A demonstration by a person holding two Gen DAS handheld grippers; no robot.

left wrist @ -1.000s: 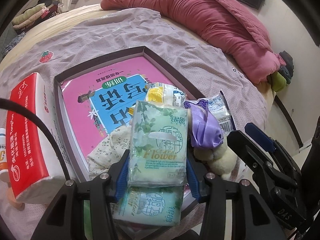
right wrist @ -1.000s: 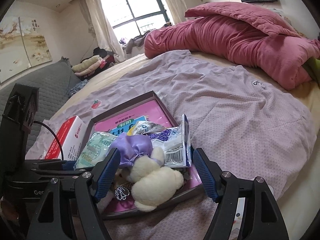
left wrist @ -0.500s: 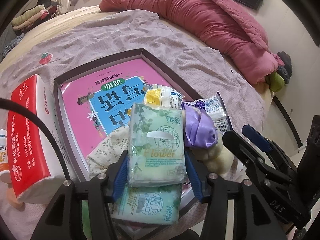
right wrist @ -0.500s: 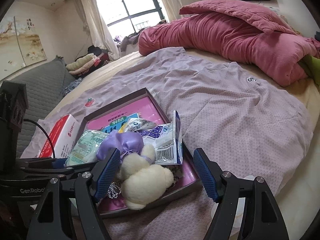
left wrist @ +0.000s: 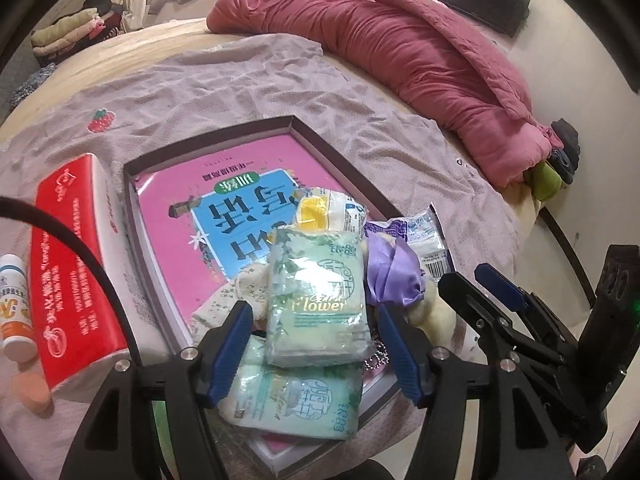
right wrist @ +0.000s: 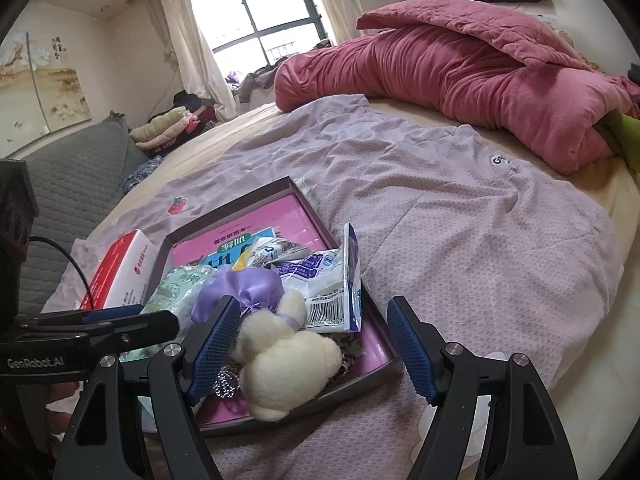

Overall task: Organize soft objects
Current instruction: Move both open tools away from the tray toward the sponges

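My left gripper sits low over the near end of the shallow tray, pointing forward across the bed, its jaws spread wide with blue pads either side of the upper green tissue pack; I can see a gap on both sides, so it grips nothing. That pack lies on a second green pack at the tray's near edge, both on the pink book that lines the tray. My right gripper comes in just to the right, level and aimed the same way, jaws also wide apart and holding nothing. The cream plush toy with its purple satin bonnet lies between its fingers, close against the left pad; I cannot tell whether they touch. A white barcode packet stands on edge behind the toy. A red tissue box rests on the lilac sheet left of the tray, and a rolled crimson quilt lies well beyond.
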